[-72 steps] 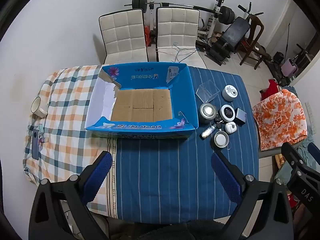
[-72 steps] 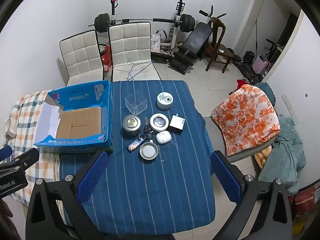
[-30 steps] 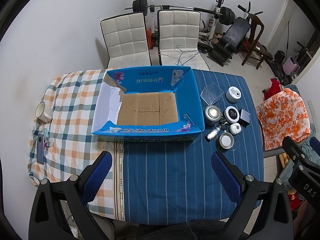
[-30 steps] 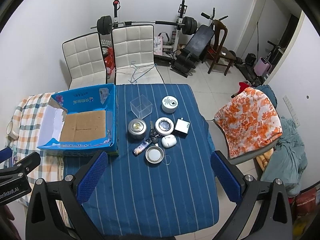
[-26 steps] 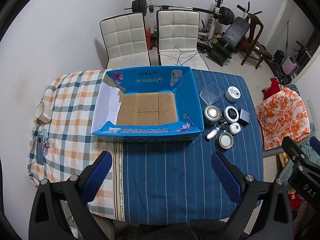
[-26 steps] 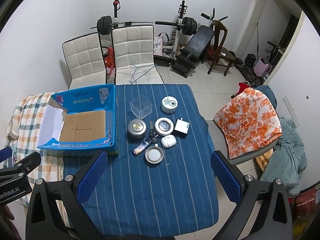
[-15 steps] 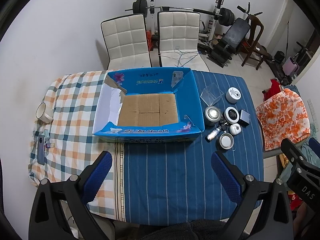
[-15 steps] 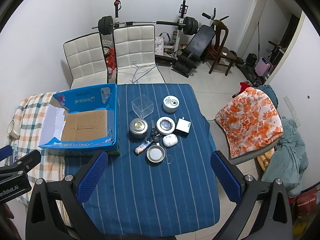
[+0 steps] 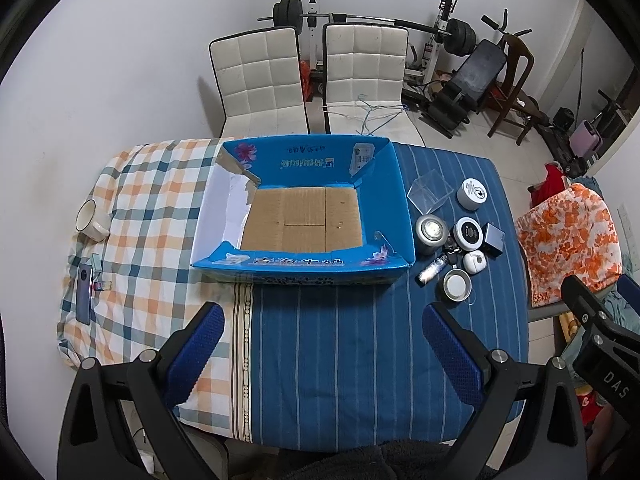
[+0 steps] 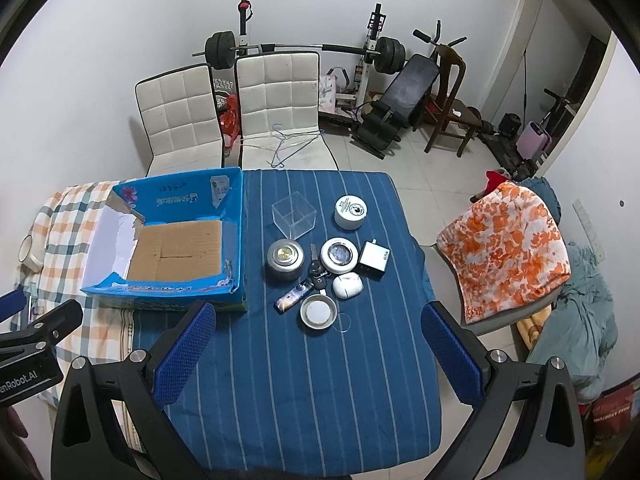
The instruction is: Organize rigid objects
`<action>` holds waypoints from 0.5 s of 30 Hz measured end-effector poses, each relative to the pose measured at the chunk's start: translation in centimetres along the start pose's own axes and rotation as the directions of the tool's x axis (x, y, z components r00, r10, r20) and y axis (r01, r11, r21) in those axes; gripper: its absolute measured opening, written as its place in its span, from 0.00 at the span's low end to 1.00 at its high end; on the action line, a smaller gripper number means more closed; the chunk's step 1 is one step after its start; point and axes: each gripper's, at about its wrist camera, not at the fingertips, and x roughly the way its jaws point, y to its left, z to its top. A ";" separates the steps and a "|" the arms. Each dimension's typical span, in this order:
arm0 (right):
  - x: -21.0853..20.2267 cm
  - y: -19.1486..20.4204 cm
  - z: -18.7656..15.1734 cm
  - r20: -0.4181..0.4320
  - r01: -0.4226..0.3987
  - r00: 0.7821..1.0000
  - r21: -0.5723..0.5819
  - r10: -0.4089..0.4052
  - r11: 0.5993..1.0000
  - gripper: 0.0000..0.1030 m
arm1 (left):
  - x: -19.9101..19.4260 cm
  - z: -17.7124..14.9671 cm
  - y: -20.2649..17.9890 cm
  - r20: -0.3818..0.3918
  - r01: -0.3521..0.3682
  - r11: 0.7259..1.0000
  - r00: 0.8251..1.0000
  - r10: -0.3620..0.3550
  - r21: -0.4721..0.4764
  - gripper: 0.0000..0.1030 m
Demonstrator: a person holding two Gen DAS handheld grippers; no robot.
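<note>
An open blue cardboard box (image 9: 386, 208) (image 10: 234, 236) with a bare brown floor sits mid-table. To its right lie several small items: a clear plastic cube (image 10: 294, 215), a white round jar (image 10: 351, 211), a silver tin (image 10: 285, 265), a white-rimmed round case (image 10: 339, 255), a grey charger block (image 10: 374, 265), keys (image 10: 317, 271), a white pod case (image 10: 347, 285), a lighter (image 10: 293, 298) and a metal lid (image 10: 319, 312). My left gripper (image 9: 320, 344) hovers open over the table's near edge. My right gripper (image 10: 316, 346) hovers open, high above the near side of the items.
A blue striped cloth (image 10: 304, 392) and a plaid cloth (image 9: 148, 216) cover the table. A white cup (image 9: 91, 220) and a phone (image 9: 83, 294) lie at the left edge. Two white chairs (image 9: 312, 76) stand behind; an orange-draped chair (image 10: 504, 244) stands right. Gym gear lines the wall.
Both views have pulled back and up slightly, so the table and box look smaller and farther. Nothing on the table has moved, and both grippers stay open.
</note>
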 end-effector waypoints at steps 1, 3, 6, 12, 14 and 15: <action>0.0 0.0 0.0 0.000 -0.001 1.000 0.000 0.001 1.000 1.00 | 0.0 0.0 0.0 0.001 0.001 1.000 1.000 -0.001 0.000 0.99; 0.0 0.0 0.0 0.000 -0.001 1.000 0.000 0.001 1.000 1.00 | 0.1 0.0 0.0 0.002 0.000 1.000 1.000 0.000 0.001 0.99; 0.1 0.1 0.1 -0.003 -0.001 1.000 -0.001 0.001 1.000 1.00 | 0.0 0.1 0.1 0.001 0.002 1.000 1.000 -0.002 0.000 0.99; 0.7 0.1 0.2 -0.012 -0.004 1.000 0.006 0.004 1.000 1.00 | 0.8 0.1 -0.2 -0.019 0.005 1.000 1.000 -0.005 -0.002 0.99; 1.0 0.0 0.2 -0.015 -0.003 1.000 0.005 0.003 1.000 1.00 | 1.0 0.3 -0.4 -0.021 0.004 1.000 1.000 -0.004 0.002 0.99; 1.3 -0.1 0.3 -0.019 -0.004 1.000 0.005 0.004 1.000 1.00 | 1.2 0.4 -0.5 -0.022 0.003 1.000 1.000 -0.003 0.003 0.99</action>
